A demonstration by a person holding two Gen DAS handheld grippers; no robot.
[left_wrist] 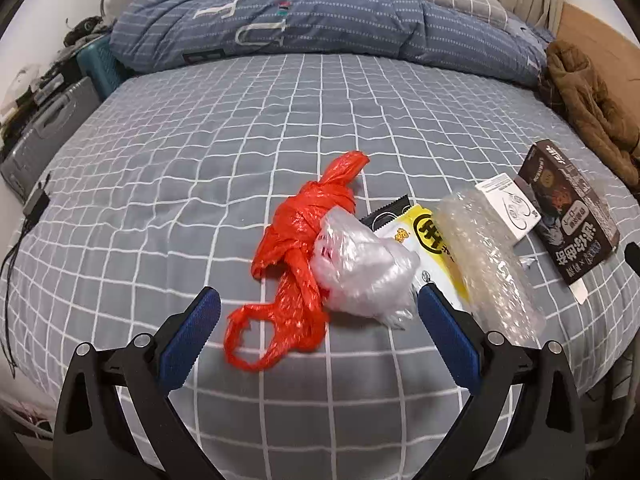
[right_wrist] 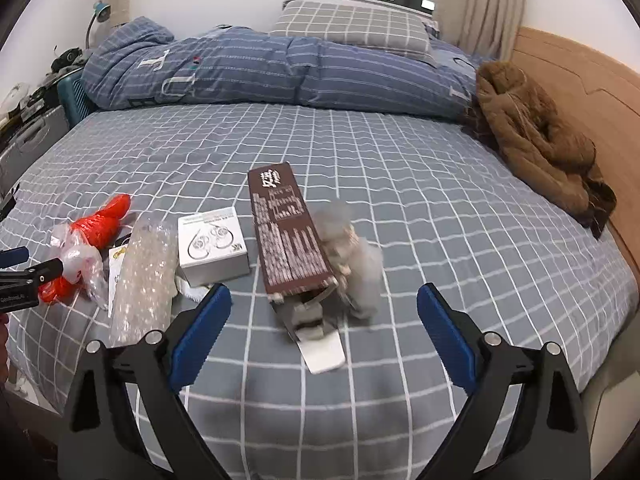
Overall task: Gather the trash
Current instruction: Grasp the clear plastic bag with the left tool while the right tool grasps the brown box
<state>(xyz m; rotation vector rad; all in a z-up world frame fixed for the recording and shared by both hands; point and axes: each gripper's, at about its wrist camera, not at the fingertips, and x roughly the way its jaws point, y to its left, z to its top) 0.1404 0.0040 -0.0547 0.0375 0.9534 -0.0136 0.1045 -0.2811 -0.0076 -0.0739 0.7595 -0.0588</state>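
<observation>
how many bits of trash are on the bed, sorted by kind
plastic bags: 2 (orange bag, clear bag)
cardboard boxes: 2 (brown box, white box)
bubble wrap: 1
snack wrappers: 2, overlapping
grey crumpled wad: 1
total: 8

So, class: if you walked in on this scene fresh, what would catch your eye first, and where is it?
The bright orange plastic bag stands out most, crumpled on the grey checked bedsheet just ahead of the open left gripper. To its right lies the dark brown carton, its end flap open, ahead of the open right gripper. Behind, a rolled blue quilt spans the bed.
</observation>
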